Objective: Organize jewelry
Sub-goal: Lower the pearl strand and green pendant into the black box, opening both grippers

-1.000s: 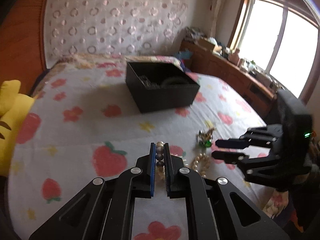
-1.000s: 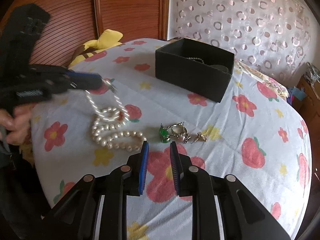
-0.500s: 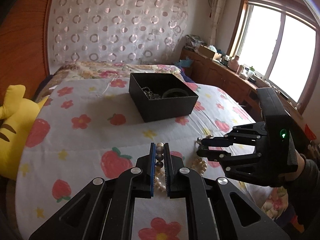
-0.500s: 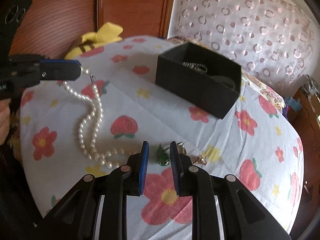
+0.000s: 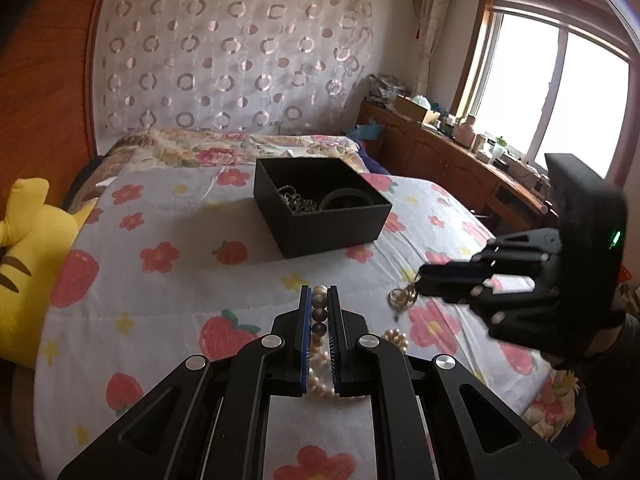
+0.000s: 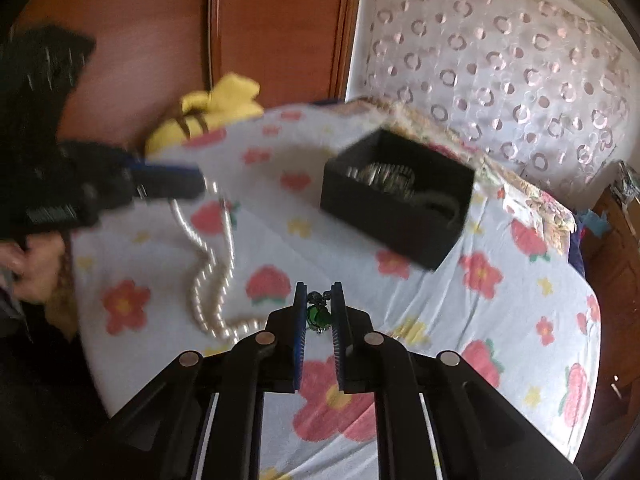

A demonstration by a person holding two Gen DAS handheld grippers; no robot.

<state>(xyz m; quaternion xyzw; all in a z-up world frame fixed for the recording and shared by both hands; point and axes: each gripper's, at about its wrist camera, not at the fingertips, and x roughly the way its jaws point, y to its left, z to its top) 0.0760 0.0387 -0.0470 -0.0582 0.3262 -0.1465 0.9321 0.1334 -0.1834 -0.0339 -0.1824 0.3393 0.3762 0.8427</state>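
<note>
**Both grippers loaded, black box dead ahead**

So the left gripper (image 5: 319, 312) has its fingers pinched nearly together on a long strand of cream-white pearl beads (image 5: 319, 314); a few beads sit right between the blue pads and the rest of the strand trails down to a small heap on the flower-and-strawberry bedsheet (image 5: 180, 280). In the right wrist view that same necklace (image 6: 208, 268) hangs from the left fingers in a long loop, its low end resting on the bed.

The right gripper (image 6: 319, 312) is closing its fingers on a small green-stone charm with gold-coloured metal bits (image 6: 318, 314) — the piece is between the pads and, seen from the left side, dangles off the bed (image 5: 404, 298).

What matters next, I'd guess: the open black rectangular cardboard box (image 5: 320, 208) lies straight ahead of both grippers, further up the bed, already holding a silvery chain and a dark bangle. From the right gripper it sits ahead and a bit to the right (image 6: 396, 196); the right looks a touch nearer. The pearl strand is long and hangs vertically, so it probably needs more lift to clear the rim than the charm does.
</note>
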